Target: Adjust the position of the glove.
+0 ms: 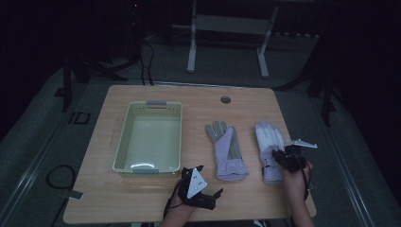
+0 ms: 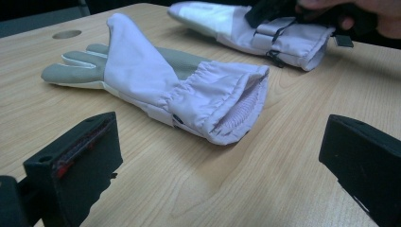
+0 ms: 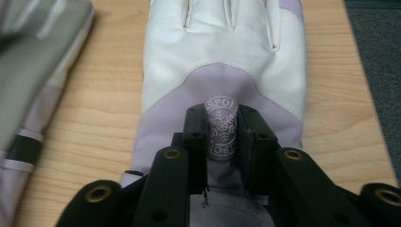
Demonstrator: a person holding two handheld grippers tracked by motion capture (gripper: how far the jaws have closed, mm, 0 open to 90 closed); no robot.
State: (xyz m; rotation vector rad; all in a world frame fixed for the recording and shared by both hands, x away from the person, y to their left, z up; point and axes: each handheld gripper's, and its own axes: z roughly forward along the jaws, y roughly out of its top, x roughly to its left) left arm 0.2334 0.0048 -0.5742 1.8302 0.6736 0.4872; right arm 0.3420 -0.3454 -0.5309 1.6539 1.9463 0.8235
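Note:
Two lilac and white gloves lie side by side on the wooden table (image 1: pixel 142 201). The middle glove (image 1: pixel 228 152) (image 2: pixel 156 80) shows a grey palm, and its cuff opening faces my left gripper (image 1: pixel 210 179) (image 2: pixel 217 161). That gripper hovers low over the table just short of the cuff, its jaws wide open and empty. The right glove (image 1: pixel 268 139) (image 3: pixel 222 47) lies back up. My right gripper (image 1: pixel 283 157) (image 3: pixel 221 130) is shut on a fold of its lilac fabric at the round snowflake patch (image 3: pixel 221 124), near the wrist. In the left gripper view the right glove (image 2: pixel 283 40) lies farther back under the other hand.
A pale green plastic basket (image 1: pixel 124 142) stands empty on the left half of the table. A round cable hole (image 1: pixel 225 100) sits near the far edge. The right glove lies close to the table's right edge. A white frame (image 1: pixel 191 47) stands on the floor behind.

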